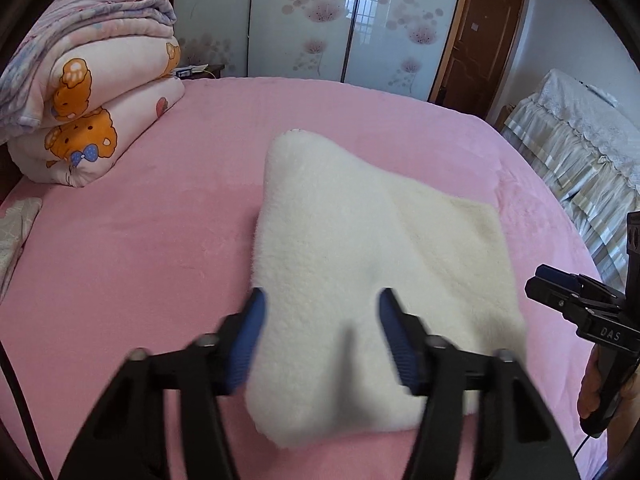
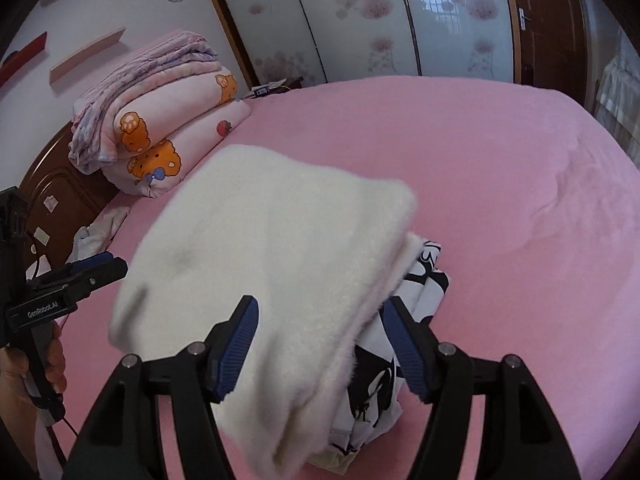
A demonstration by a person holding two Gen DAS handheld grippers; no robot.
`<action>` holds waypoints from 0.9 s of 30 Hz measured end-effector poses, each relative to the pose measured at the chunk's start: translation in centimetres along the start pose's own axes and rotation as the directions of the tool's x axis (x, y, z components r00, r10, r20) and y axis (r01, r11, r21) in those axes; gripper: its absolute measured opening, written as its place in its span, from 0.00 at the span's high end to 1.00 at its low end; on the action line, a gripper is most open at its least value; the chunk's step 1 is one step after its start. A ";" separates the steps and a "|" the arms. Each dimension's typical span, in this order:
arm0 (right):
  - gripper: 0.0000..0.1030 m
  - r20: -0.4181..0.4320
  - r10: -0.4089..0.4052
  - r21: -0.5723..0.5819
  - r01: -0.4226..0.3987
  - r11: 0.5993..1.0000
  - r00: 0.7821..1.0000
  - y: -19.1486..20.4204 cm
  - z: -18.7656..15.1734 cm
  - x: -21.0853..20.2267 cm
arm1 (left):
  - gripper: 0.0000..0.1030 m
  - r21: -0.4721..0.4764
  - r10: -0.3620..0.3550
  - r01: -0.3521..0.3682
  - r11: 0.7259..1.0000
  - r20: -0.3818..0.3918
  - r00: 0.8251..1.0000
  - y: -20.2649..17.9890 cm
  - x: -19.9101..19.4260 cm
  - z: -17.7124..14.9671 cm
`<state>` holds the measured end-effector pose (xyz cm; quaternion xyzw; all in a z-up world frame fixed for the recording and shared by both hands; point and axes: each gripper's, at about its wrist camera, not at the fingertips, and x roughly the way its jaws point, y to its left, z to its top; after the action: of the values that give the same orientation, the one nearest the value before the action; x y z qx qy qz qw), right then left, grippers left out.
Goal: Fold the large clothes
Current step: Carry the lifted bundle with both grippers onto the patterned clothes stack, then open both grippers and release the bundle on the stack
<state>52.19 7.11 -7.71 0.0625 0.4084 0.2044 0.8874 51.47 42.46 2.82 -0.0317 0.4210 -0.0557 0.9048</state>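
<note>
White fleece garment [image 1: 340,264] lies folded on the pink bed [image 1: 140,248], its near end between the spread pads of the left gripper [image 1: 320,344], untouched. Right gripper [image 2: 320,352] also stands apart, straddling its right edge over a black-and-white printed cloth [image 2: 424,276] beneath. Long axis runs away from both. No containers show; folded quilts [image 1: 92,92] sit far left.

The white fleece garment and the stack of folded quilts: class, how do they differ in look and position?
The white fleece garment is plain and fluffy; the stack of folded quilts is pink with orange bear prints. The garment lies mid-bed, nearest the cameras, over a black-and-white printed cloth; the quilts sit at the far corner by the headboard. Both rest folded on the pink bed.
</note>
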 end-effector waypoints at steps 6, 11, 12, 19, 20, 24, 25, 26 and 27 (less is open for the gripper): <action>0.81 -0.093 -0.012 -0.097 0.003 0.995 0.996 3.4 -1.6 3.1 | 0.86 0.030 0.058 -0.056 0.998 -0.059 0.997 -0.5 1.6 -2.2; 0.95 -0.097 -0.116 -0.089 0.107 0.990 0.988 1.8 -3.1 5.8 | 0.87 -0.034 0.047 -0.050 0.998 -0.093 0.995 0.6 3.4 -3.5; 0.96 -0.096 -0.111 -0.080 0.104 0.991 0.989 1.5 -3.2 5.8 | 0.87 -0.040 0.051 -0.055 0.998 -0.091 0.995 0.5 3.4 -3.5; 0.90 -0.105 -0.097 -0.040 0.093 0.995 0.990 1.8 -3.3 4.2 | 0.80 -0.089 0.061 -0.069 0.994 -0.083 0.995 -0.3 2.5 -3.8; 0.88 -0.110 -0.084 -0.025 0.082 0.996 0.990 1.8 -3.3 3.8 | 0.72 -0.098 0.056 -0.065 0.993 -0.087 0.995 -0.6 2.2 -3.9; 0.78 -0.123 -0.082 -0.012 0.081 0.997 0.989 1.9 -3.4 1.6 | 0.39 -0.075 0.090 -0.097 0.993 -0.090 0.992 -2.6 0.0 -4.0; 0.76 -0.132 -0.080 -0.011 0.080 0.997 0.988 2.0 -3.6 0.9 | 0.31 -0.065 0.105 -0.110 0.992 -0.081 0.991 -3.0 -0.6 -4.0; 0.76 -0.135 -0.080 -0.011 0.080 0.997 0.988 2.0 -3.7 0.3 | 0.28 -0.053 0.114 -0.118 0.992 -0.071 0.991 -3.7 -1.6 -3.9; 0.76 -0.133 -0.080 -0.009 0.080 0.997 0.988 2.0 -3.9 -0.4 | 0.27 -0.048 0.117 -0.121 0.992 -0.067 0.991 -4.2 -2.4 -3.8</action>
<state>48.38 8.58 -9.44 0.0305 0.4687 0.1731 0.8657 46.68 38.59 2.63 -0.0282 0.4520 0.0084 0.8916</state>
